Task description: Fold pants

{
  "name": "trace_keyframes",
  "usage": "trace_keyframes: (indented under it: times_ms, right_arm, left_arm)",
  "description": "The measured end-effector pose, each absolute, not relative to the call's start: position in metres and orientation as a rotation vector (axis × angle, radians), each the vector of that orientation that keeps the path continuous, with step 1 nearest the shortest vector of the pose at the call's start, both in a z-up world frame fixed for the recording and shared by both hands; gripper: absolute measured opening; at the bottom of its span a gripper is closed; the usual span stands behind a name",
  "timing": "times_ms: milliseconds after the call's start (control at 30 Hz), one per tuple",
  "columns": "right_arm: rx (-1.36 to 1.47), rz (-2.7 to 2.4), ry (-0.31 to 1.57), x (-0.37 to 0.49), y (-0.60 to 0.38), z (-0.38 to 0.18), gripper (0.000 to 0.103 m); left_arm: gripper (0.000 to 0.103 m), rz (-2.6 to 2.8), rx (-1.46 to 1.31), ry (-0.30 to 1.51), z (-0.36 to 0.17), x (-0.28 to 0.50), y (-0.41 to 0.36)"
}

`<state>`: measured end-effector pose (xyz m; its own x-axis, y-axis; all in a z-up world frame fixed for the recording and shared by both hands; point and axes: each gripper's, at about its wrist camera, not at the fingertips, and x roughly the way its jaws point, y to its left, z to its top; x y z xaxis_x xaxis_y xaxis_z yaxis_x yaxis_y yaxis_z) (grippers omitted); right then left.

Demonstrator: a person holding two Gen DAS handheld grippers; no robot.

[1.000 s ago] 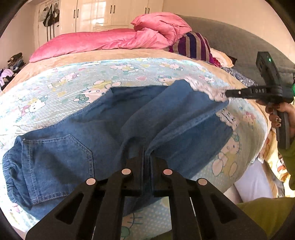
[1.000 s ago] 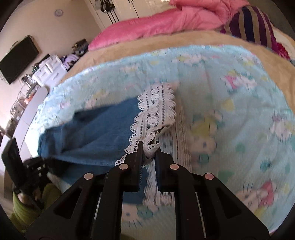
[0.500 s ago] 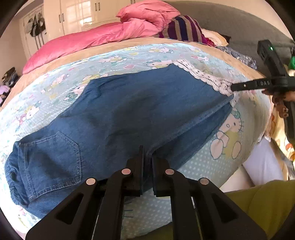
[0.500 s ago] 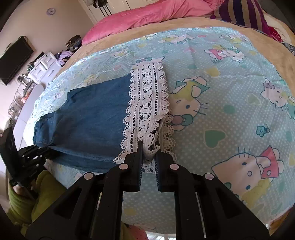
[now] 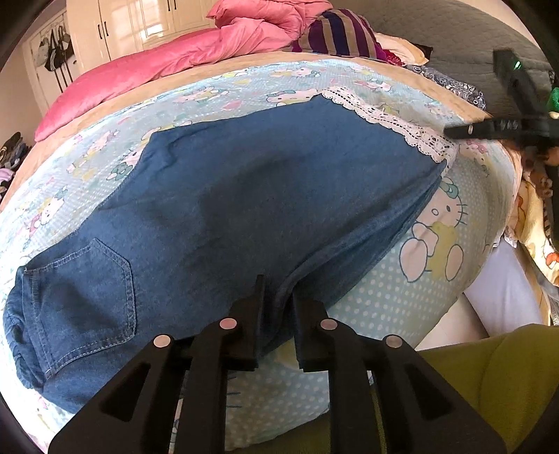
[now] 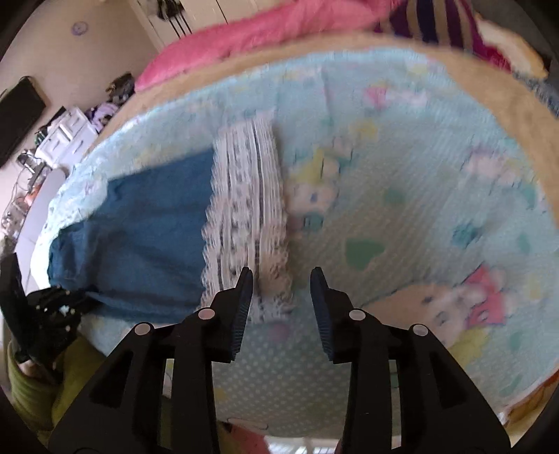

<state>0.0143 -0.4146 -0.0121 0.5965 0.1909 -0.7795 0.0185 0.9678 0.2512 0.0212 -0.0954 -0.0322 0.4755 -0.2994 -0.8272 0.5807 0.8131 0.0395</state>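
The right wrist view is smeared with motion blur, so the fine lace pattern there is hard to read. At the far left of the left wrist view a white wardrobe (image 5: 115, 31) with bags hanging beside it is cut off by the lens rim. The denim pants (image 5: 244, 195) lie flat across the bed (image 5: 401, 286), waistband and stitched back pocket (image 5: 84, 283) toward the bed's left edge, legs running to the right edge. The bed's cover is pale blue with cartoon cats and dots; pink bedding (image 5: 167, 66) and a striped cushion (image 5: 339, 36) sit at its far edge. The left hand-held gripper (image 5: 277, 295) looks clamped on the pants' near seam, a fold of denim between its fingers. The white lace hem (image 6: 248, 216) ends the legs. The right hand-held gripper (image 6: 281, 279) stands apart, its jaws just beside the lace and holding nothing.
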Motion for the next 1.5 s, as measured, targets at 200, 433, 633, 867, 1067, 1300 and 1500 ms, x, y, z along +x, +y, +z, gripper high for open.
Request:
trace_keyframes:
  times_ms: [200,433,633,867,1067,1300,1500]
  right_arm:
    - [0.076,0.307,0.91,0.019,-0.352,-0.006,0.038]
    - [-0.077,0.364,1.05,0.031,-0.314,-0.053,0.038]
    - [-0.037,0.395,1.001,0.027,-0.322,-0.037,0.038]
    - [-0.068,0.454,0.945,0.027,-0.307,-0.023,0.039]
    - [-0.093,0.515,0.954,0.031,-0.281,-0.028,0.042]
    - [-0.103,0.521,1.007,0.029,-0.272,-0.046,0.042]
    - [-0.108,0.526,1.013,0.027,-0.271,-0.045,0.043]
  left_arm:
    - [0.025,-0.559,0.33,0.93,-0.03,0.016,-0.095]
    - [0.055,-0.567,0.183,0.91,-0.01,0.001,-0.056]
    - [0.076,-0.292,-0.029,0.836,0.02,0.004,0.036]
    - [0.088,-0.011,-0.217,0.851,0.01,0.019,0.108]
    - [0.063,0.03,-0.283,0.92,-0.018,0.041,0.116]
    - [0.032,0.024,-0.282,0.838,-0.005,0.037,0.133]
    - [0.053,0.061,-0.296,0.831,-0.005,0.033,0.138]
